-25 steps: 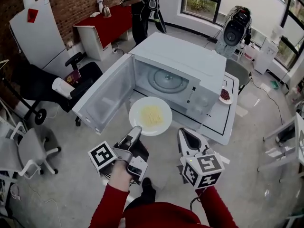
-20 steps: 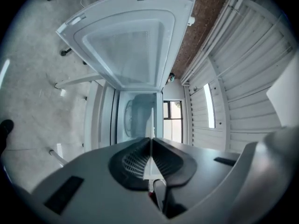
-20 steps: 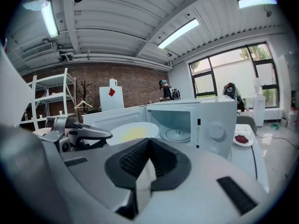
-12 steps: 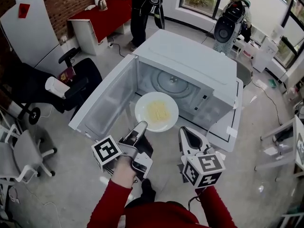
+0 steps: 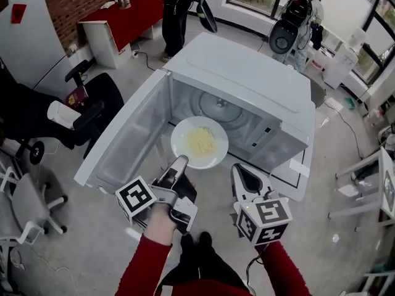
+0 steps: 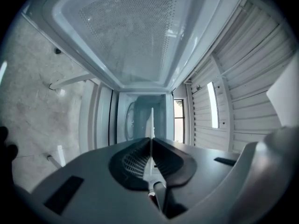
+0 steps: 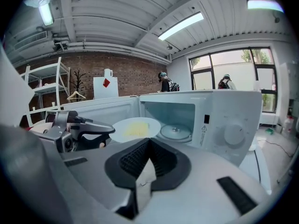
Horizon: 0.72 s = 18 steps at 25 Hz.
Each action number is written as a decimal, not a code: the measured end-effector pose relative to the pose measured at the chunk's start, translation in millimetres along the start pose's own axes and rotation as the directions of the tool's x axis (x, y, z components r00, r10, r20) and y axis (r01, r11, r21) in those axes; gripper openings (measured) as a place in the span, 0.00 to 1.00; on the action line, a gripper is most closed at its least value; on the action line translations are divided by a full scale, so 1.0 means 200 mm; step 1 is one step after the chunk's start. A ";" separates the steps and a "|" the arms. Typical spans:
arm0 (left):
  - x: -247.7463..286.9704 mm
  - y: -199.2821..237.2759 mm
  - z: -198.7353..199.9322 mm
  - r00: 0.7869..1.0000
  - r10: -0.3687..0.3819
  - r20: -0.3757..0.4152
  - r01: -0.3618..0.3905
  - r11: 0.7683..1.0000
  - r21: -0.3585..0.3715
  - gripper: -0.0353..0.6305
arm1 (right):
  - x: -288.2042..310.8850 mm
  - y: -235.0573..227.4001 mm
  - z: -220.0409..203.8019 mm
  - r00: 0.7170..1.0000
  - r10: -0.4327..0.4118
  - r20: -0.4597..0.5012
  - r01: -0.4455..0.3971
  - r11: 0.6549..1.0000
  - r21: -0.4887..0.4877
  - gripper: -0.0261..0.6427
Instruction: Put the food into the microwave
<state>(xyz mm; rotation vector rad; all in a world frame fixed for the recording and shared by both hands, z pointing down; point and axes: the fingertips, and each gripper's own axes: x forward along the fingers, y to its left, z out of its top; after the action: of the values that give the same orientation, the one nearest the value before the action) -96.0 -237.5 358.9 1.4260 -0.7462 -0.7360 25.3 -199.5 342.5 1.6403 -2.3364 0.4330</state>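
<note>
A white plate of yellow food hangs level at the mouth of the open white microwave. My left gripper is shut on the plate's near rim. In the left gripper view the plate shows edge-on as a thin white line between the closed jaws of that gripper. The glass turntable lies bare inside, just beyond the plate. The door swings wide to the left. My right gripper hovers shut and empty right of the plate. The right gripper view shows the plate before the cavity.
The microwave stands on a white table. A black office chair sits left of the door, a grey chair nearer. A red-covered table and a standing person are at the back.
Both grippers have moved forward toward the microwave and sunk a little. The plate has gone from in front of the door sill to the cavity's mouth.
</note>
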 end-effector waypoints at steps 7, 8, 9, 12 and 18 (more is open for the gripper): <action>0.12 0.08 0.00 1.000 -0.011 0.015 0.011 1.000 0.008 0.09 | 0.13 -0.06 -0.01 1.000 0.004 -0.001 -0.004 1.000 -0.023 0.06; 0.14 0.10 0.01 1.000 -0.010 0.014 0.010 1.000 0.011 0.09 | 0.16 -0.06 -0.02 1.000 0.006 -0.002 -0.006 1.000 -0.024 0.06; 0.16 0.12 0.01 1.000 -0.009 0.013 0.009 1.000 0.013 0.09 | 0.18 -0.07 -0.02 1.000 0.006 -0.001 -0.006 1.000 -0.025 0.06; 0.21 0.19 0.02 1.000 -0.007 0.014 0.007 1.000 0.012 0.09 | 0.26 -0.09 -0.05 1.000 0.000 0.002 0.000 1.000 -0.028 0.06; 0.32 0.26 0.05 1.000 -0.022 0.022 0.021 1.000 0.010 0.09 | 0.35 -0.13 -0.09 1.000 -0.017 0.013 0.017 0.999 -0.039 0.06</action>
<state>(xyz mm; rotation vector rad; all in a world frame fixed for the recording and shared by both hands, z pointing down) -67.2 -295.2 411.8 1.4383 -0.7530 -0.7666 27.9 -262.0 386.9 1.6488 -2.3232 0.3723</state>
